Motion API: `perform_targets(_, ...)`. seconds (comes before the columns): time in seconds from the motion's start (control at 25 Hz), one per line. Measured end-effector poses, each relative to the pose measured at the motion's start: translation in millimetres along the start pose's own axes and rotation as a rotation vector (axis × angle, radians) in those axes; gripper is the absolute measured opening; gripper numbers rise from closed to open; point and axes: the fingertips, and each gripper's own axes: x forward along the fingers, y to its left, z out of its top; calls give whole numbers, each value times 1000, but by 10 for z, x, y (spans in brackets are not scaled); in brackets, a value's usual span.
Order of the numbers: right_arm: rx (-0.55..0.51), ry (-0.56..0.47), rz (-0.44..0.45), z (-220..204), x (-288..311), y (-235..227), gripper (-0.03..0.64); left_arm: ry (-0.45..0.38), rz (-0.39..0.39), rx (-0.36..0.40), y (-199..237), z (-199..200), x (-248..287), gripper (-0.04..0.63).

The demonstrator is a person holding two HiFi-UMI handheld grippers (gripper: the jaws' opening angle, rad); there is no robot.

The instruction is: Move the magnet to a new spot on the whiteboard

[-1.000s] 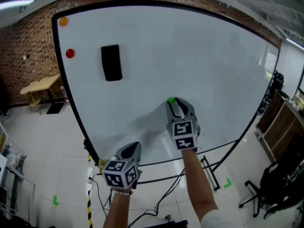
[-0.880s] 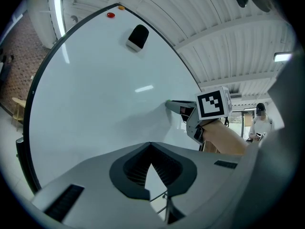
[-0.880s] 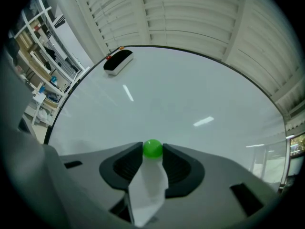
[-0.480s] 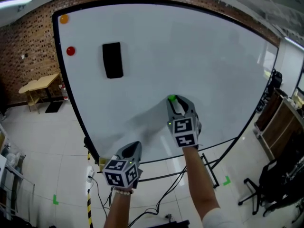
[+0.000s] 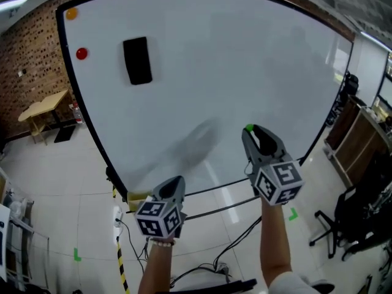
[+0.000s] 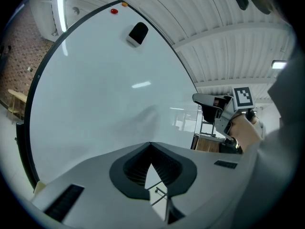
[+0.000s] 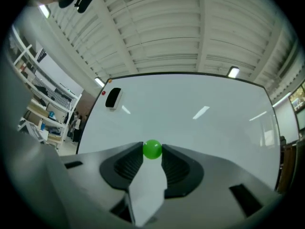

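A big whiteboard (image 5: 202, 72) fills the head view. My right gripper (image 5: 250, 130) is shut on a small green magnet (image 5: 249, 128) in front of the board's lower right part. In the right gripper view the green magnet (image 7: 152, 149) sits pinched between the tips of the right gripper (image 7: 152, 151), whose jaws have just been closing slightly on it. I cannot tell if the magnet touches the board. My left gripper (image 5: 176, 182) hangs low at the board's bottom edge, shut and empty (image 6: 150, 145).
A black eraser (image 5: 137, 60), a red magnet (image 5: 81, 54) and an orange magnet (image 5: 71, 14) sit at the board's upper left. The board's stand (image 5: 233, 207) and cables are below. A wooden table (image 5: 43, 109) is left; a cabinet (image 5: 361, 152) and office chair (image 5: 349, 225) are right.
My right gripper has carried the green magnet to the right along the board's lower part and rolled a little. The left gripper has barely shifted.
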Motion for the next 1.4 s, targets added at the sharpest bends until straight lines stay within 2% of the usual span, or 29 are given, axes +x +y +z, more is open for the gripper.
perform_targets(0.32,166,124,-87,-877,-778,40,132,30,-9,-2,-11,-215,-17,-3)
perform_targets(0.6,254,231,-78,-1547,-1166,301,132,66,-32,26,-119,-449,-17,-2)
perform_targets(0.8,321,244,-78,-1699,-1238,432,132,55,-54,21,-180,-449,-50,-2)
perform_targets(1.4,283,249,1,-1624,-965,553,132,36,-16,40,-118,-384,-64,-2)
